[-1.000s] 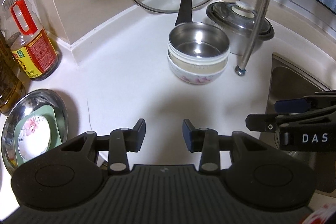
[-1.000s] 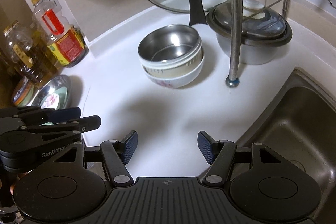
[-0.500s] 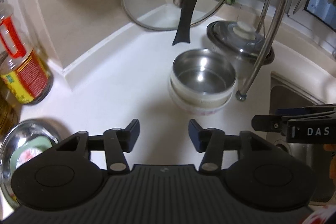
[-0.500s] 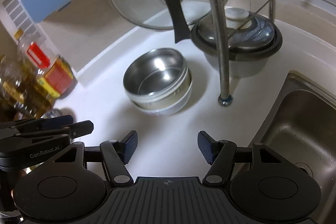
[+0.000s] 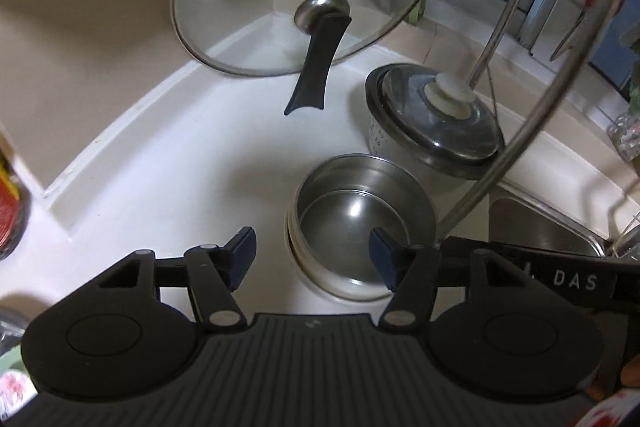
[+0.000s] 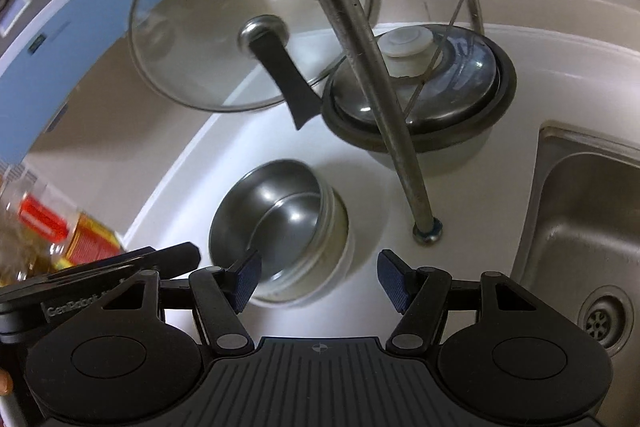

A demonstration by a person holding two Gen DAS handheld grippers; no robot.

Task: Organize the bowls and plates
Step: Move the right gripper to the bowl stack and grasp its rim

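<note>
The white surface [image 5: 168,163] fills both views, curving into a corner against the beige wall. At its right edge sits the steel sink [image 6: 580,211], drain visible low in the right wrist view. Propped in the corner is the big glass lid [image 5: 256,7], tilted back against the wall, its black handle [image 5: 316,67] pointing down toward the surface. Just right of that lid stands a covered steel pot [image 6: 460,95] with a white knob on top. A metal rack leg [image 6: 384,99] comes down in front of the pot and plants its foot on the surface between the pot and the sink.

Now the task's thing: the stack of bowls [image 5: 360,223], a steel bowl nested on top of white ones, stands on the surface just in front of the pot and close to the rack leg's foot. At far left in the right wrist view, blurred oil bottles [image 6: 52,239] with red labels.

The left gripper [image 5: 312,251] hovers above the near side of the stack, its jaws opening, one finger over the bowl's inside and the other over bare surface, neither pressing anything. The right gripper [image 6: 318,277] has its jaws standing wide, empty, the stack's near rim showing between them, no contact that I can see.
</note>
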